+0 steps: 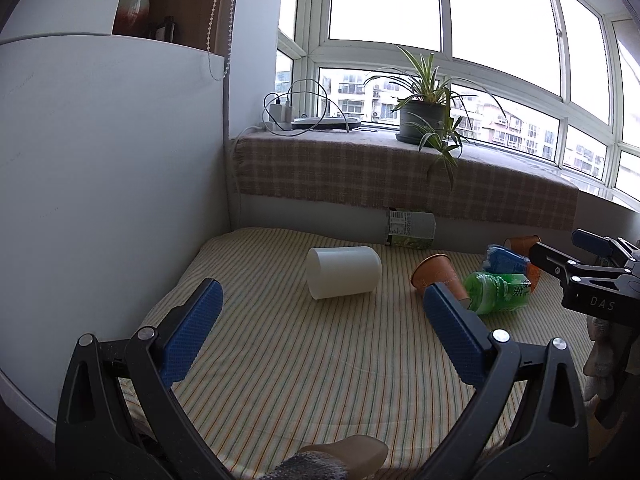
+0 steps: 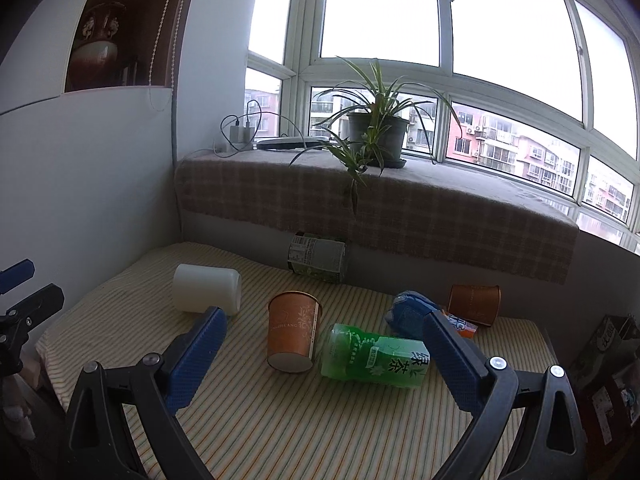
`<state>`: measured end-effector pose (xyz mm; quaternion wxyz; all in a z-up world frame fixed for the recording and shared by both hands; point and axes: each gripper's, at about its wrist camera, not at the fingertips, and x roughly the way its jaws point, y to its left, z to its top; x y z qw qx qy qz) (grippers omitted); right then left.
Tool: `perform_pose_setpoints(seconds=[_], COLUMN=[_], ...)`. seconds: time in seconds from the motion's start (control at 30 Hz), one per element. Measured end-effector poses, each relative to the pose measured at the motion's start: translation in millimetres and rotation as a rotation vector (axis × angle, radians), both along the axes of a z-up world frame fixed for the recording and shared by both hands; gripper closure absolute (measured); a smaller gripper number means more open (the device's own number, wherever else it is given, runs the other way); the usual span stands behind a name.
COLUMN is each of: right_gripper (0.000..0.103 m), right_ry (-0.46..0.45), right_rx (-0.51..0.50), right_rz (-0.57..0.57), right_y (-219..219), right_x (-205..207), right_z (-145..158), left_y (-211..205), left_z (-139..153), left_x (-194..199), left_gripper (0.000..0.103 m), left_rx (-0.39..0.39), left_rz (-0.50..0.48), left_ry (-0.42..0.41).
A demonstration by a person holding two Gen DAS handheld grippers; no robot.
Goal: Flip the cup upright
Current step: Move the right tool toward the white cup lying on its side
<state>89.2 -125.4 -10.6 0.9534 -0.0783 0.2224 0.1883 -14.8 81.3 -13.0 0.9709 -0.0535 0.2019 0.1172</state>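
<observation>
A white cup [image 1: 343, 272] lies on its side on the striped cloth [image 1: 280, 360], ahead of my open, empty left gripper [image 1: 320, 308]. It also shows in the right wrist view [image 2: 207, 289]. An orange paper cup [image 2: 293, 331] lies tilted on its side in the middle, straight ahead of my open, empty right gripper [image 2: 324, 336]. It shows in the left wrist view too [image 1: 438, 273]. A second orange cup [image 2: 474, 304] lies on its side at the far right. The right gripper shows at the right edge of the left wrist view [image 1: 580, 268].
A green bottle [image 2: 376, 356] lies beside the orange cup. A blue packet [image 2: 412, 314] lies behind it. A labelled can [image 2: 318, 256] lies by the back wall. A white cabinet [image 1: 100, 180] stands left. A potted plant [image 2: 374, 136] sits on the window ledge.
</observation>
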Motion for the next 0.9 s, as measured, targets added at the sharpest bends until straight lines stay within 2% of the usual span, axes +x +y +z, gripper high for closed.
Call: perform_pose_setpoints(seconds=[0.27,0.53,0.7,0.9], right_gripper=[0.004,0.004,0.004,0.004], right_ry=[0.037,0.092,0.149,0.19], right_rx=[-0.07,-0.209,-0.355,-0.563], right_rz=[0.11,0.348,0.524,0.683], right_y=[43,96,134,180], right_x=[30,67,90,105], right_z=[-11,-29,-40,-61], left_y=[19,36,44,53], left_z=[-11,-23,-28,-37], left_x=[-1,0,-1,-4], left_gripper=[0.001,0.001,0.001,0.001], left_rx=[-0.006,-0.018,-0.029,-0.063], left_rz=[0.031,0.052,0.065,0.072], left_ry=[0.03,0.071,0.087,0.114])
